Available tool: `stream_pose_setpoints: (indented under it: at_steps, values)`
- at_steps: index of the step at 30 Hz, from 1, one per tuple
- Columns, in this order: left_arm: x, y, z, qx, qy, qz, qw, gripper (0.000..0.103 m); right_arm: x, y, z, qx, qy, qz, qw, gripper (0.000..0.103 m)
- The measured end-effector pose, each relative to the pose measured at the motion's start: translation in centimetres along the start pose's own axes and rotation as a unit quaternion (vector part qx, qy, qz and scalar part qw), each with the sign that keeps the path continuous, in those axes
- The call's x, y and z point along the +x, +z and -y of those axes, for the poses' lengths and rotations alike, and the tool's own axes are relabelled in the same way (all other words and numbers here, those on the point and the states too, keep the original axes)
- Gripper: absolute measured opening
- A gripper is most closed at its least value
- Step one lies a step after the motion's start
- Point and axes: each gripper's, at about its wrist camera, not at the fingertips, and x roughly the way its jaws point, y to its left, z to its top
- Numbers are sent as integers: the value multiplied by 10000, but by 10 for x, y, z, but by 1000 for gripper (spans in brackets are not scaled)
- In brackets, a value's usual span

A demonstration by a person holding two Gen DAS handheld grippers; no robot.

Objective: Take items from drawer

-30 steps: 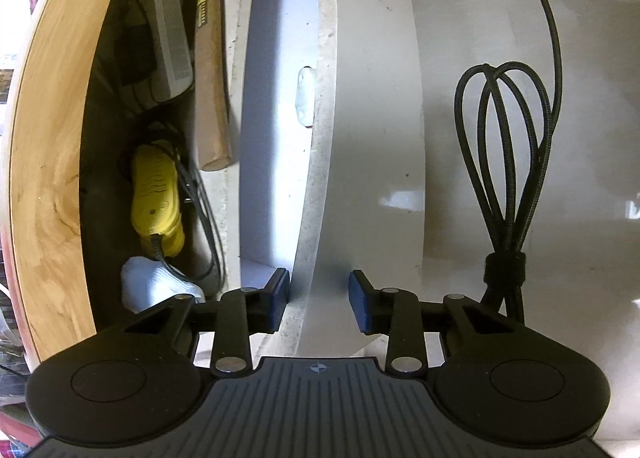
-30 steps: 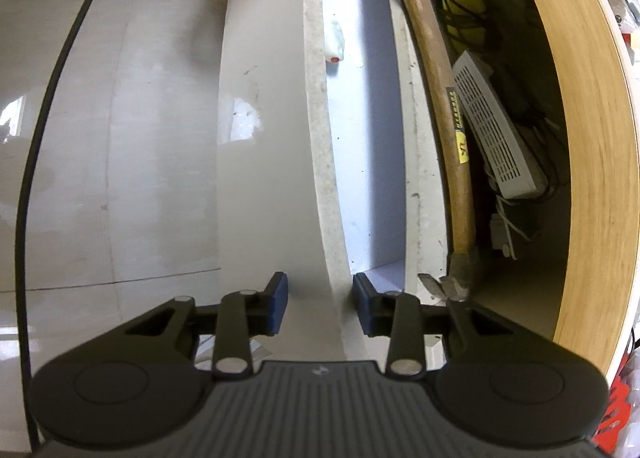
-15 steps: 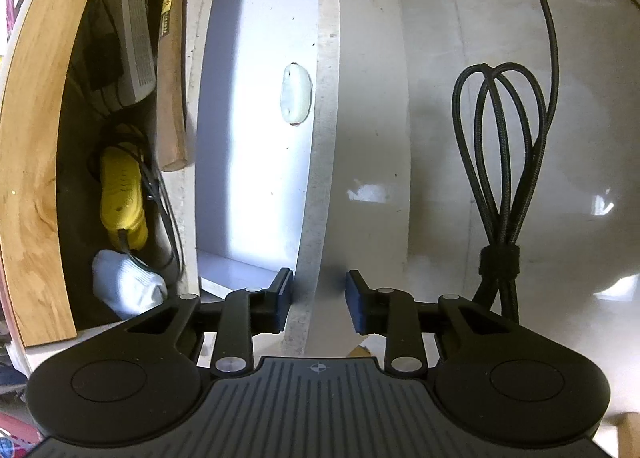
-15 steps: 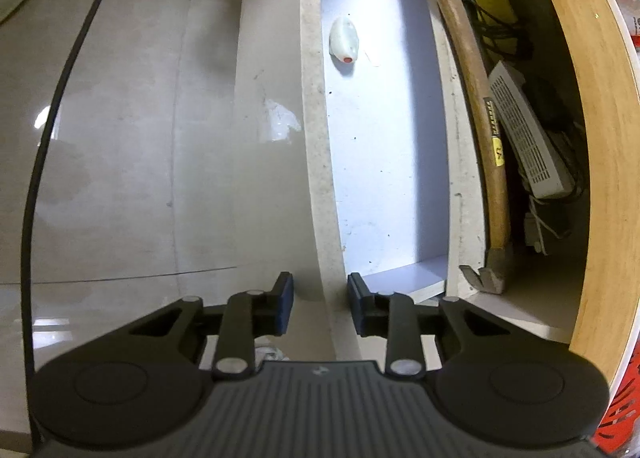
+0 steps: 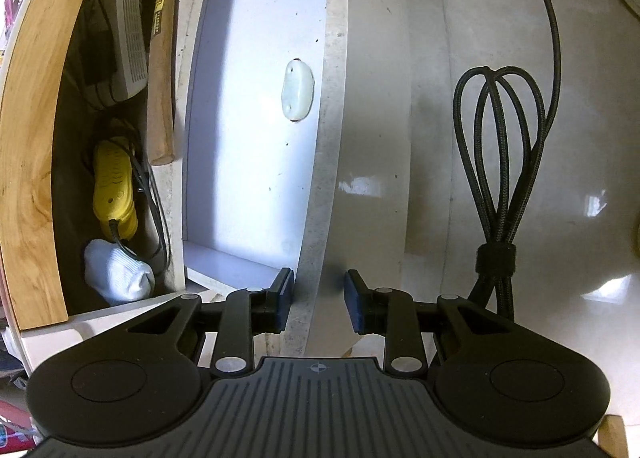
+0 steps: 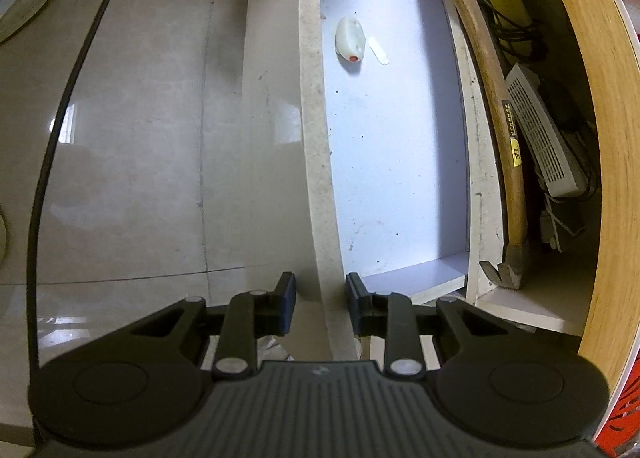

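Both tongs pinch the pale speckled drawer front over glossy floor tiles

Left tongs point(image 5: 316, 300) and right tongs point(image 6: 318, 302) grip the drawer front point(image 5: 328, 138); more white drawer bottom point(image 6: 392, 146) shows than before.

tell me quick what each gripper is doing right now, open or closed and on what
Left gripper: closed on the drawer front panel's top edge.
Right gripper: closed on the same drawer front, further along.
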Motion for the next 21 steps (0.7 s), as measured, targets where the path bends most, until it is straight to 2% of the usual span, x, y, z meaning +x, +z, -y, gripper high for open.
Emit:
stream_pose_setpoints:
  at_steps: [21]
  values:
    - [-3, 0, -3, -69, -213, -6, 9997, 26, -5, 0, 4, 173, 311, 28, 9994, 30]
